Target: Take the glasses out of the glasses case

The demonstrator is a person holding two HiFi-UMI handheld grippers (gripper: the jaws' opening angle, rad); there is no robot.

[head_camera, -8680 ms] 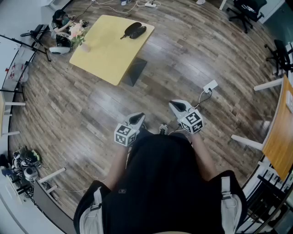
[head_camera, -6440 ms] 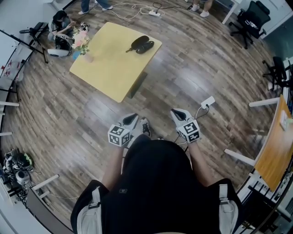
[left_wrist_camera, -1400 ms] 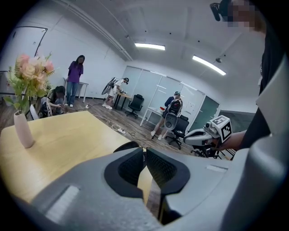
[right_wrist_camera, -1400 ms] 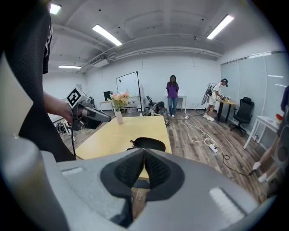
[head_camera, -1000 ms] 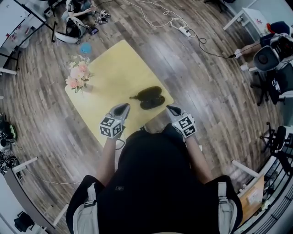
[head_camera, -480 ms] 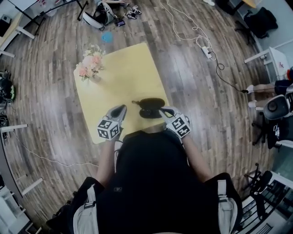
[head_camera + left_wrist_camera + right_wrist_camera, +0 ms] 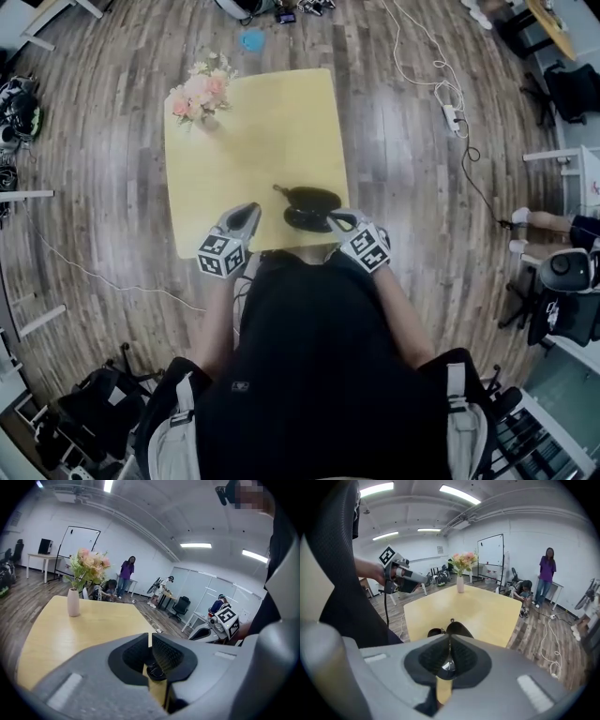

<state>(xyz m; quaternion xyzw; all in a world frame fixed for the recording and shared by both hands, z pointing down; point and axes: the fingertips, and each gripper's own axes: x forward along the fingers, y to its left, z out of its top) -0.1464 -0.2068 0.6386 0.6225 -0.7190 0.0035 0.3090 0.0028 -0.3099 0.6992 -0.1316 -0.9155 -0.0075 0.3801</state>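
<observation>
Approach step, nothing gripped. Standing at the near edge of the yellow surface (image 7: 244,141), both tools held out low over it.

Case (image 7: 312,199) – dark, lying near the near-right corner of the surface, a short tab sticking out on its far-left side. From above it reads as two dark lobes side by side; I can't tell if that is the lid thrown open or just its shape. Glasses not visible from any view.

Right gripper (image 7: 335,219) – jaws clenched together, empty, tips just beside the case's right end, apart from it as far as I can judge. In its own view the case sits just past the tips.

Left gripper (image 7: 249,210) – jaws pressed nearly together, nothing between them, well left of the case, over bare surface.

Vase of flowers (image 7: 200,94) at the far-left corner, well out of the way.

Next, my guess: part both sets of jaws, pin the case with one, use the other to lift the lid or reach inside. The case looks smooth and rounded and may slide on this top.
</observation>
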